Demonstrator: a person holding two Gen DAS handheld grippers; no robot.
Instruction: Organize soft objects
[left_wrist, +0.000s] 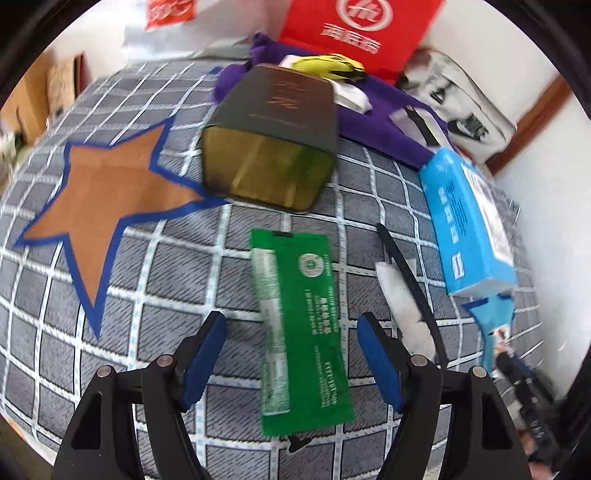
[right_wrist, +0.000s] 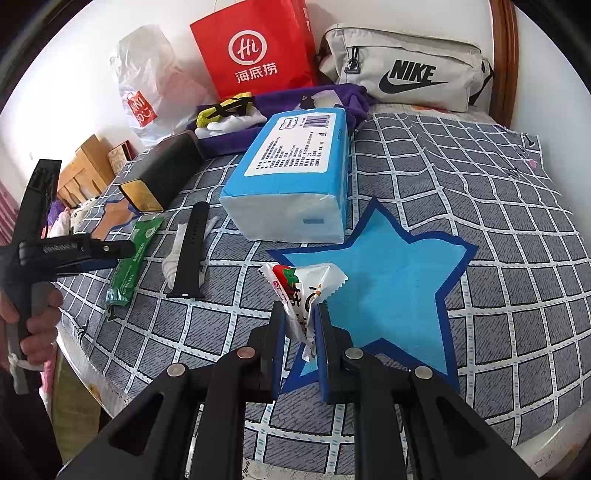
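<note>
A green sachet (left_wrist: 299, 332) lies flat on the checked cloth between the fingers of my left gripper (left_wrist: 291, 321), which is open; the blue pads stand clear of it on both sides. My right gripper (right_wrist: 299, 308) is shut on a white snack packet (right_wrist: 303, 284) with a strawberry print, held just above the near point of the blue star patch (right_wrist: 391, 295). In the right wrist view the left gripper (right_wrist: 123, 254) hovers over the green sachet (right_wrist: 129, 258), with a hand (right_wrist: 33, 321) on its handle.
A blue tissue pack (right_wrist: 291, 177), a black watch strap (right_wrist: 190, 251) on a white sock (left_wrist: 402, 306), and a dark tin (left_wrist: 273, 147) lie nearby. An orange star patch (left_wrist: 107, 199) is at left. A purple cloth (left_wrist: 376, 122), red bag (right_wrist: 255, 48) and Nike bag (right_wrist: 402, 70) line the back.
</note>
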